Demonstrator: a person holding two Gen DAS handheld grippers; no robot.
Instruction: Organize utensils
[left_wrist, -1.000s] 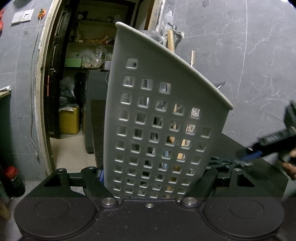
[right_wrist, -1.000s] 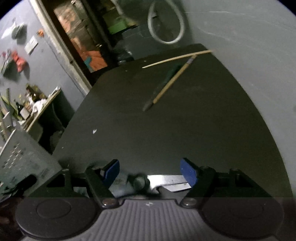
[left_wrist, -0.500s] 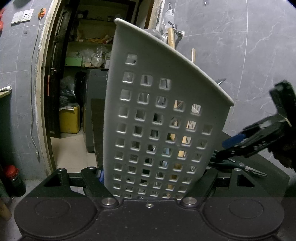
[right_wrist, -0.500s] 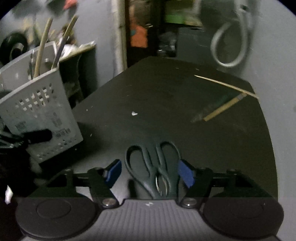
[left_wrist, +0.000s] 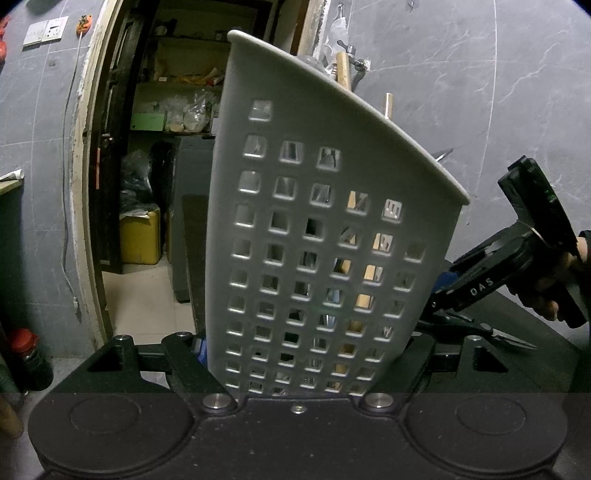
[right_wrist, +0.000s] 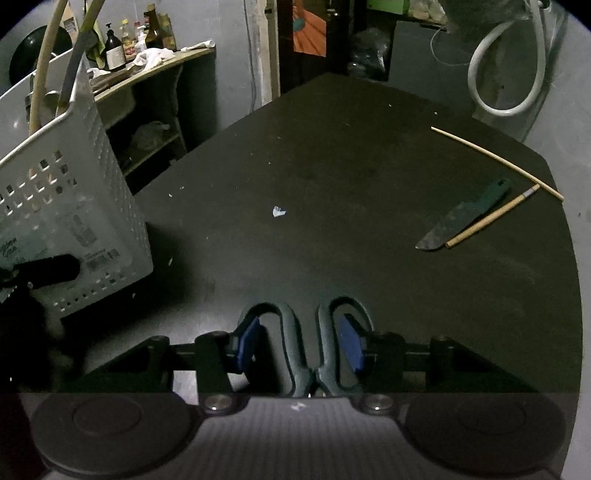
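Clamps the basket (left_wrist: 314, 221) tilted in the left gripper (left_wrist: 306, 347) jaws, steadying it for loading. Has just been closing the right gripper (right_wrist: 299, 343) jaws around the scissors (right_wrist: 291, 332), flat on the bench (right_wrist: 332, 166) near the basket; cannot tell whether gripped.

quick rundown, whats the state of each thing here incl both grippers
basket: upright, clamped, utensils inside
left gripper: shut on basket
right gripper: jaws just closing around scissors, pads not clearly pressing
scissors: flat on table, blades shut
knife: flat on table
chopsticks: loose on table
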